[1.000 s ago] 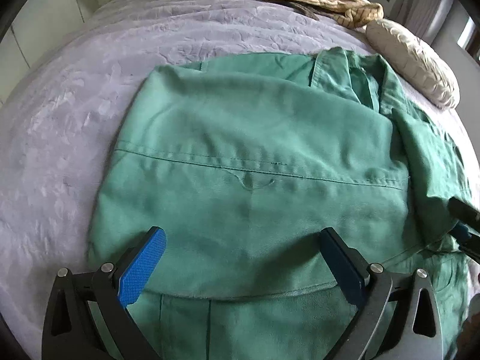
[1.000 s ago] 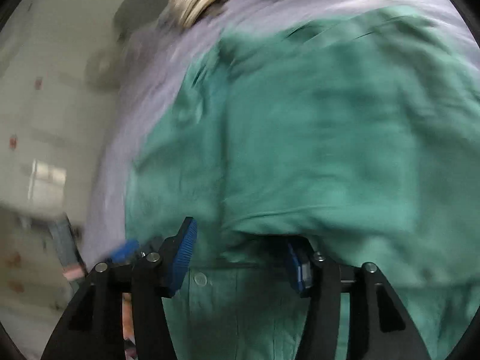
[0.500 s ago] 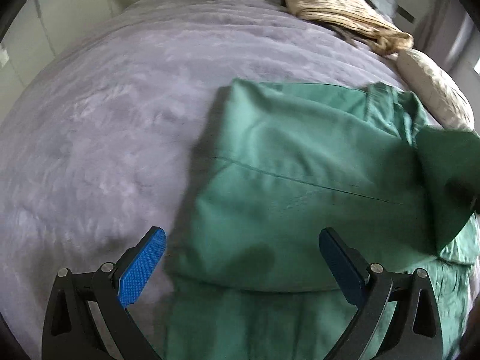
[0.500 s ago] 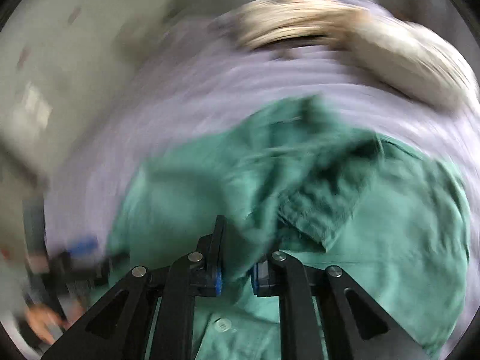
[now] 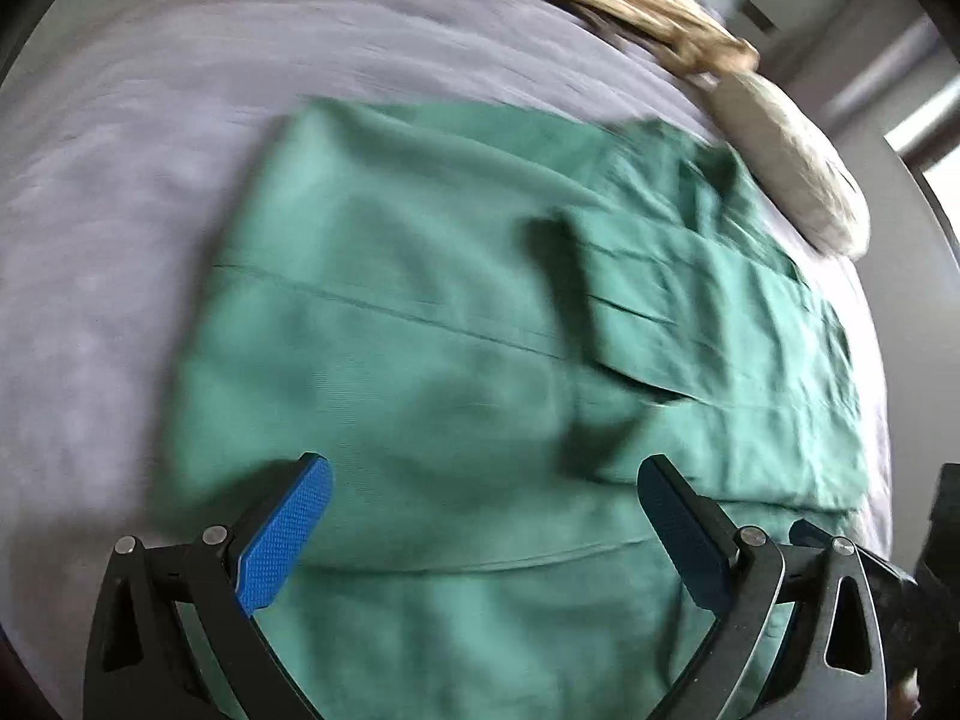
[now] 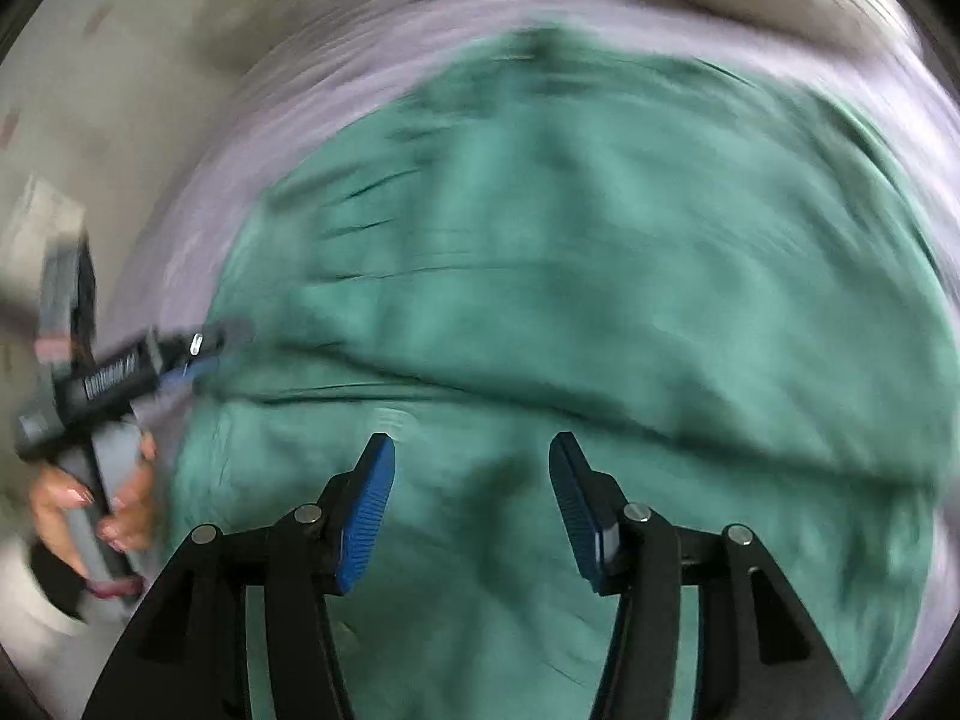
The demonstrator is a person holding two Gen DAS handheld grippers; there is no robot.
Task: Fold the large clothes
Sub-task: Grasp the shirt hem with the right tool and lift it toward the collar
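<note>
A green shirt [image 5: 450,330] lies flat on the lilac bedspread [image 5: 120,180], blurred by motion. One sleeve [image 5: 690,312] lies folded across its right half. My left gripper [image 5: 480,510] hovers open over the shirt's near part, with nothing between its blue pads. In the right wrist view the shirt [image 6: 570,270] fills the frame. There my right gripper [image 6: 471,480] hangs above the cloth, its jaws opening and nothing between them. The left gripper [image 6: 204,354] reaches the shirt's left edge there, held by a hand [image 6: 120,498].
A beige knitted cloth [image 5: 630,6] and a pale pillow [image 5: 792,168] lie at the far right of the bed. Bare bedspread stretches to the left of the shirt. A pale wall [image 6: 90,120] shows beyond the bed's left side.
The right gripper was shut on the sleeve half a second ago and has let it go; the sleeve now lies across the shirt. The left gripper swung left, then back over the shirt.
</note>
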